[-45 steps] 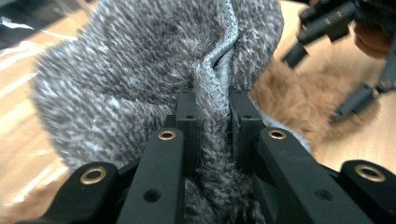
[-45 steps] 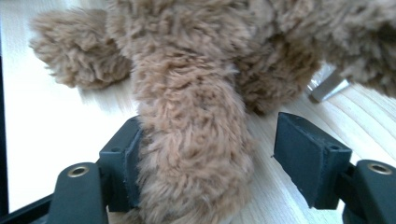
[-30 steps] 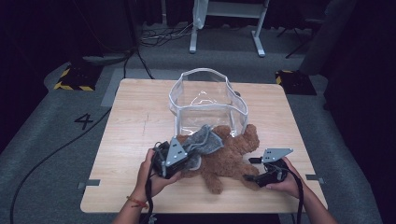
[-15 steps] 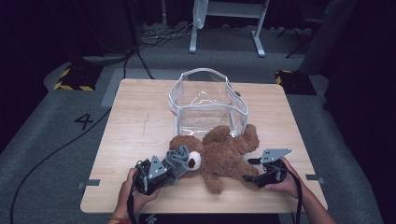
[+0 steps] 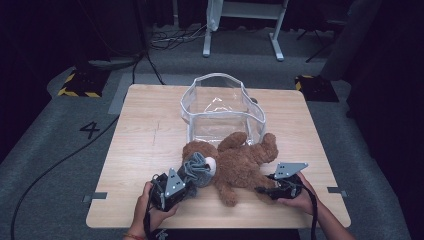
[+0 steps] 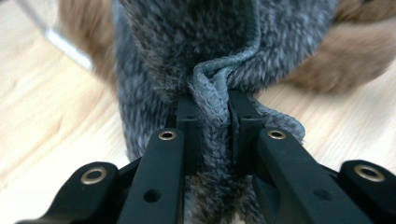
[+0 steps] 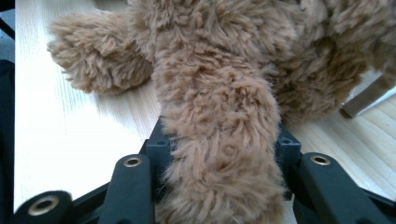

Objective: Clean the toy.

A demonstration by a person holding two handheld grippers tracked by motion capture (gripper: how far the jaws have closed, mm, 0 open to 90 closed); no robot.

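A brown teddy bear (image 5: 240,165) lies on its back on the wooden table (image 5: 145,130), in front of a clear plastic tub (image 5: 215,76). A grey knitted cap (image 5: 197,170) covers its head. My left gripper (image 5: 186,184) sits near the front edge, shut on a fold of the grey knit (image 6: 187,42), which is pinched between the jaws of that gripper (image 6: 213,112). My right gripper (image 5: 262,190) is at the bear's lower end. Its jaws have just been closing, and the furry leg (image 7: 219,107) fills the gap of that gripper (image 7: 219,149).
The tub stands open-topped at the table's middle back, touching the bear's raised arm (image 5: 235,141). Bare wood lies to the left of the bear. The front edge (image 5: 215,224) is just below both hands. Cables and a stand's feet (image 5: 242,52) are on the floor beyond.
My left gripper has drawn left and toward the front edge, lower than before, taking the grey knit with it. The bear's head has followed slightly. The right hand has stayed in place.
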